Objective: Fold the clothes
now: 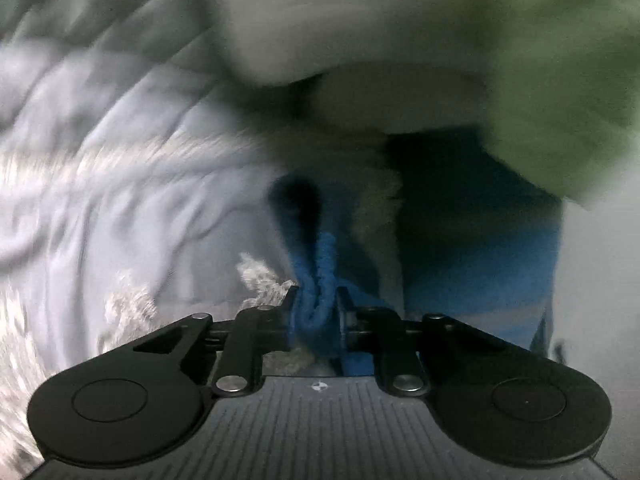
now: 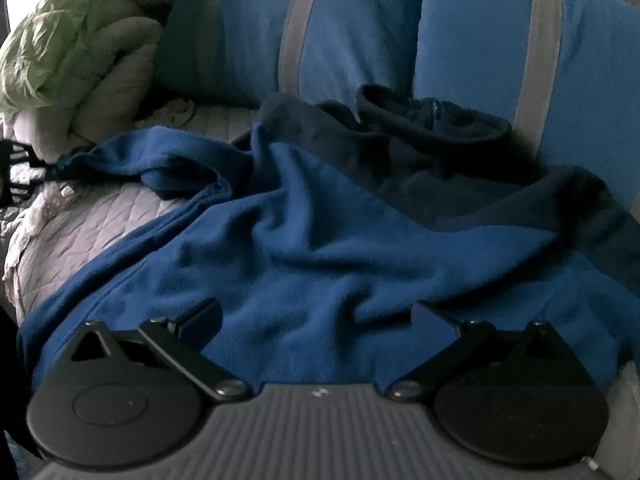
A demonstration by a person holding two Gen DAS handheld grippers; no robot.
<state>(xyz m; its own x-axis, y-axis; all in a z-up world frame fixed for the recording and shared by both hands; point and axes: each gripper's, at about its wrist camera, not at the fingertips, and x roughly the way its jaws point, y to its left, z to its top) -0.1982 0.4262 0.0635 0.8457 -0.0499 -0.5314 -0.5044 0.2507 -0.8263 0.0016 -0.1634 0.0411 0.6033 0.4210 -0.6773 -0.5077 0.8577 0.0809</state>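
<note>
A fleece top [image 2: 304,232] lies spread and rumpled across the bed [image 2: 80,220], its collar end [image 2: 432,120] toward the two pillows [image 2: 320,40] that stand propped side by side at the head. One sleeve [image 2: 160,160] stretches out to the left over the bed cover. A bunched duvet [image 2: 80,52] is heaped at the far left, beside the pillows. The right hand-held gripper [image 2: 316,314] hovers over the near edge of the top, fingers apart to either side of a fold. The left hand-held gripper [image 1: 316,304] has a bunch of the fabric [image 1: 320,280] between its fingers, with the duvet [image 1: 560,80] ahead and to the right.
</note>
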